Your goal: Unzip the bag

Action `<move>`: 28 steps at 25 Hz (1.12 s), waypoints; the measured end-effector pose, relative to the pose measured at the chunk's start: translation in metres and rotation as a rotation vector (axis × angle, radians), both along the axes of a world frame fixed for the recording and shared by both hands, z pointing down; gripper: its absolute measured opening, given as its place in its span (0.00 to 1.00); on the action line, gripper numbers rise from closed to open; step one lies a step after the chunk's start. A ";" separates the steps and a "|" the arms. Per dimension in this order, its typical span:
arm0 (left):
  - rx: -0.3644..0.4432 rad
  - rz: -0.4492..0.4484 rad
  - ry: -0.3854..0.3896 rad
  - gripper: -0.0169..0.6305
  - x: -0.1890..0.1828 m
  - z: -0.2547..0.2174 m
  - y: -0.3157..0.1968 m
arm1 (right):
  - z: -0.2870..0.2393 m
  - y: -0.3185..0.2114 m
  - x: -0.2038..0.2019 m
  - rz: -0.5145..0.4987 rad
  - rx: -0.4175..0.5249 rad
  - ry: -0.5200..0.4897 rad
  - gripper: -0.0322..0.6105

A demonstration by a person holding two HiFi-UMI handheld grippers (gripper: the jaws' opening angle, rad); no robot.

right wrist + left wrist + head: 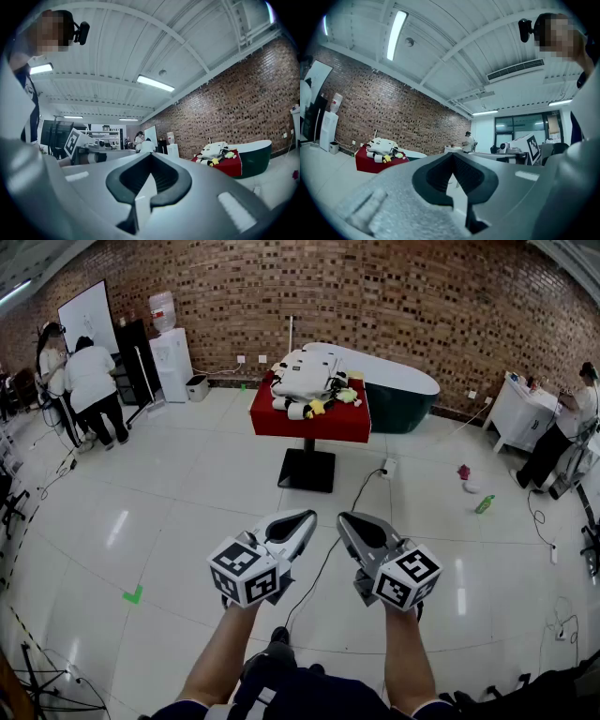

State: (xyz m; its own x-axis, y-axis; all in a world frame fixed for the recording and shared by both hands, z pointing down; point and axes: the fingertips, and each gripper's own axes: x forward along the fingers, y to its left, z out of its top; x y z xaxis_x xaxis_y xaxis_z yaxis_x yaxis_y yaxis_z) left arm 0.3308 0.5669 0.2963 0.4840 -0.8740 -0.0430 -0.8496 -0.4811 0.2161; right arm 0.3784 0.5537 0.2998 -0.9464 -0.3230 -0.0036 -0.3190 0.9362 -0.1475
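Showing the start of the task, with no part of it done: the left tongs [303, 519] and the right tongs [345, 519] are held out side by side above the tiled floor [187, 493], and each pair is pressed together with nothing between its tips. Both gripper views confirm this; the pads meet along a line and only the room shows beyond them.

The bag [305, 371], a pale, bulky pack, lies on a red-covered surface [309, 425] well apart from the tongs, across the open floor. Neither pair touches it. From here the zip cannot be made out, so whether it is fully closed cannot be told; by judgement, the approach, the hold on the bag and the pull on the zip tab all remain.

Containers: nothing of the bag's contents shows. Beside it on the surface lie a white roll [296, 412] and a small yellow toy [317, 407], outside the bag. Behind the surface stands a dark green bathtub [408, 395], its inside not visible. A small bin [197, 387] stands by the brick wall; its contents cannot be told.
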 end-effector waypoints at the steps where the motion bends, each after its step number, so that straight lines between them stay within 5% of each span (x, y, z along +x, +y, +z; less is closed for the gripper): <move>1: 0.001 0.000 -0.001 0.03 -0.012 0.001 -0.009 | 0.000 -0.009 -0.010 0.005 0.004 0.002 0.05; 13: -0.043 0.066 0.035 0.03 -0.105 0.025 -0.109 | 0.015 -0.110 -0.089 0.111 -0.030 0.033 0.05; 28: -0.086 -0.009 0.044 0.03 -0.127 0.058 -0.302 | 0.047 -0.311 -0.114 0.027 -0.060 0.033 0.05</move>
